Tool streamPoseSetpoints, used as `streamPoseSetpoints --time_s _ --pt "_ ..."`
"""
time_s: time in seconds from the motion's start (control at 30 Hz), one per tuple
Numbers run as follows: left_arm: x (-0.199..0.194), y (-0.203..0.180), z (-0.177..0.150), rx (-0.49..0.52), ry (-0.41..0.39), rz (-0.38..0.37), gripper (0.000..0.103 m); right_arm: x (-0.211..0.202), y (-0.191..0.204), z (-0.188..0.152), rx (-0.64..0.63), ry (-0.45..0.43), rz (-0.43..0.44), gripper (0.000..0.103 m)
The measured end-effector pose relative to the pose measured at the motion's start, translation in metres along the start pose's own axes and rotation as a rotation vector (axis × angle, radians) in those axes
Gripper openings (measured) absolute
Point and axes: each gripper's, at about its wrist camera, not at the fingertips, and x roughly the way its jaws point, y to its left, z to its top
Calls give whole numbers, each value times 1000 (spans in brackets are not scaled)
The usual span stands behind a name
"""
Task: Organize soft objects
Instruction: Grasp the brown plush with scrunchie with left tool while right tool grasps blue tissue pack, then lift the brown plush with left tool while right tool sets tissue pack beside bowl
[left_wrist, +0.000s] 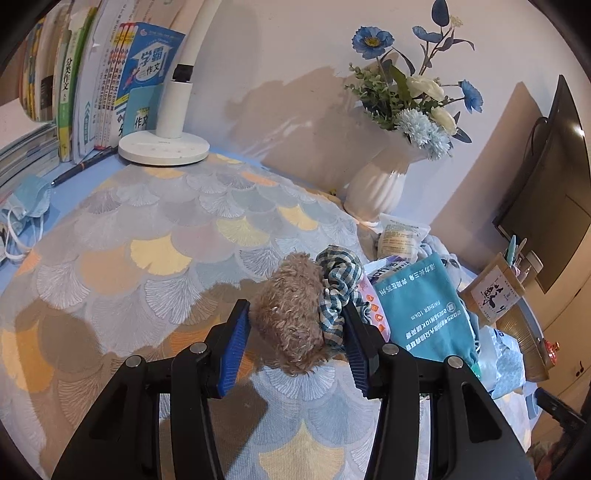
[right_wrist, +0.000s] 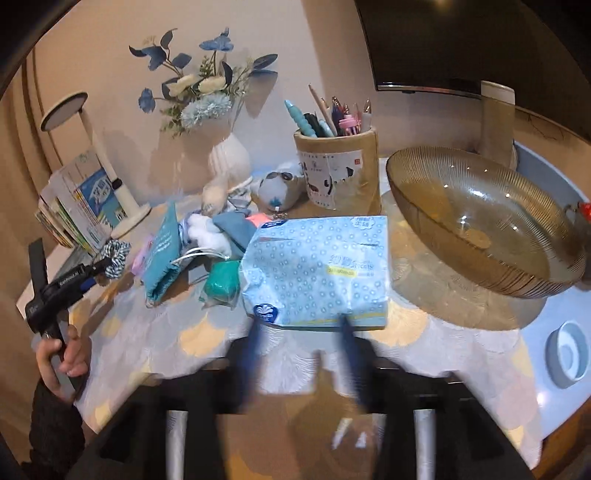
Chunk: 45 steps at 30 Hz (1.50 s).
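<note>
On a fan-patterned tablecloth (left_wrist: 155, 236) against a wall, your left gripper (left_wrist: 295, 325) clamps a fuzzy brown toy (left_wrist: 291, 314) with a checked scrunchie (left_wrist: 338, 280), while your right gripper (right_wrist: 301, 325) hangs open and empty.

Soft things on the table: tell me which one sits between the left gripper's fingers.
The fuzzy brown plush toy, with the checked scrunchie pressed against the right finger. The teal pouch and the tissue pack lie outside the left gripper.

The blue book (left_wrist: 147, 74) reads "学霸作文", a spine (left_wrist: 66, 79) "分类作文", the teal pouch (left_wrist: 424, 310) "FINISHER 10KM".
</note>
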Motion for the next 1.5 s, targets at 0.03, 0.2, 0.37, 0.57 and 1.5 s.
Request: streamPoseSetpoints --time_s 0.03,0.2,0.37,0.57,1.5 --pt "0 0 0 1 1 -2 46 -1 -2 1 -1 -5 -29 97" --pt "2 0 1 -3 9 -7 46 16 -36 16 120 10 -23 101" --pt "3 3 1 -25 13 -15 46 54 -40 24 179 91 67 100" --pt "5 4 1 -32 23 -20 46 24 42 -1 -137 139 267 98" --pt "7 -1 1 -15 32 24 47 60 20 -2 -96 139 44 33"
